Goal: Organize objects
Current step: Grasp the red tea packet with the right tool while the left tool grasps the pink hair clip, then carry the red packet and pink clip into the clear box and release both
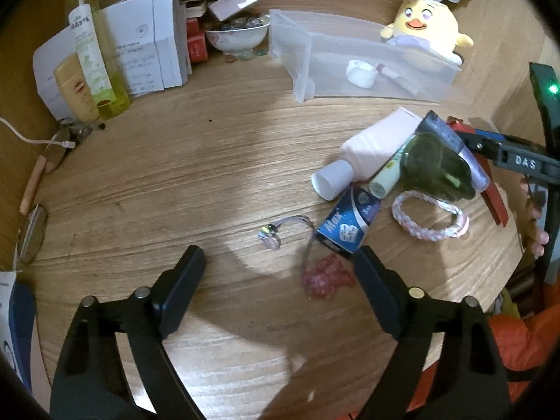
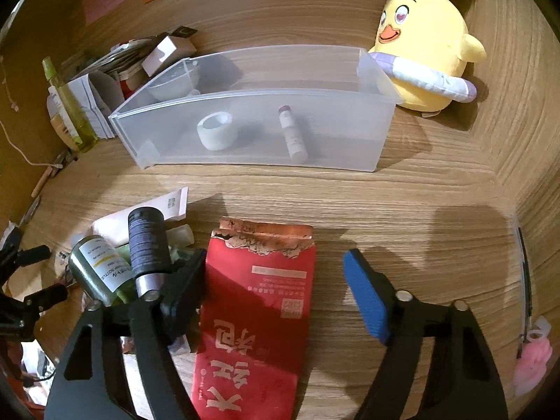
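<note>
My left gripper (image 1: 278,255) hangs open over the wooden table (image 1: 175,175). A small keychain charm (image 1: 269,238) and a clump of pink beads (image 1: 325,278) lie between its fingers, and a blue "Max" box (image 1: 346,224) sits just past the right fingertip. My right gripper (image 2: 274,260) is open astride a torn red packet (image 2: 259,308); the blue pad (image 2: 364,294) stands apart from it. Left of that packet is a pile: a green bottle (image 2: 94,269), a dark cylinder (image 2: 147,245) and a pink tube (image 1: 374,147). A clear plastic bin (image 2: 252,101) behind holds a white tape roll (image 2: 217,129) and a small tube (image 2: 292,133).
A yellow plush chick (image 2: 423,52) sits at the bin's right end. A braided bracelet (image 1: 427,217) lies by the pile. At back left stand bottles (image 1: 91,56), folded papers (image 1: 147,42) and a bowl of marbles (image 1: 234,33). Glasses (image 1: 35,224) and a cable (image 1: 21,133) lie at the far left.
</note>
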Action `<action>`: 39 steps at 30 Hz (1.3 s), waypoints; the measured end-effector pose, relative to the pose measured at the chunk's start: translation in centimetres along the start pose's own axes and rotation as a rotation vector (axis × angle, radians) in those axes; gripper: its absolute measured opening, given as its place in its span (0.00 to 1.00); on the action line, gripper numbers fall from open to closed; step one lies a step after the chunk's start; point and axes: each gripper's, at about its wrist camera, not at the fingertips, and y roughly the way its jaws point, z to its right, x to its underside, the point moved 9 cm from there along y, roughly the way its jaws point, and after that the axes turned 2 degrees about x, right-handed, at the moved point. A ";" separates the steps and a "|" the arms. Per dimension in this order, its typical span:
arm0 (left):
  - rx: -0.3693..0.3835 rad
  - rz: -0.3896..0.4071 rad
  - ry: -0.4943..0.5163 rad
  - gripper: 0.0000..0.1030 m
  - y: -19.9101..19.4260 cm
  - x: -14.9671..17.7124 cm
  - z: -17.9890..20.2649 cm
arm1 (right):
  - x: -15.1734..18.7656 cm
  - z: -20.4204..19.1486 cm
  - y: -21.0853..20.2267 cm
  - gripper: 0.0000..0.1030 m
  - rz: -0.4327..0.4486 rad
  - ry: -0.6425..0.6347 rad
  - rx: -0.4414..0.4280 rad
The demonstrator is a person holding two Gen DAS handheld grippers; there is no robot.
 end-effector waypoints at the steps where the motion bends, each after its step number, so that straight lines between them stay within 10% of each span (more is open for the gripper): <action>1: -0.001 0.005 0.003 0.80 -0.1 0.0 0.1 | 0.0 0.0 0.0 0.65 -0.001 0.006 -0.006; 15: -0.023 0.049 0.023 0.24 -0.7 0.0 -0.5 | 0.1 0.1 -0.5 0.51 0.031 0.019 0.033; 39: -0.048 0.153 -0.043 0.25 -1.9 -5.5 -1.1 | -3.3 2.9 -4.8 0.50 0.187 0.071 0.030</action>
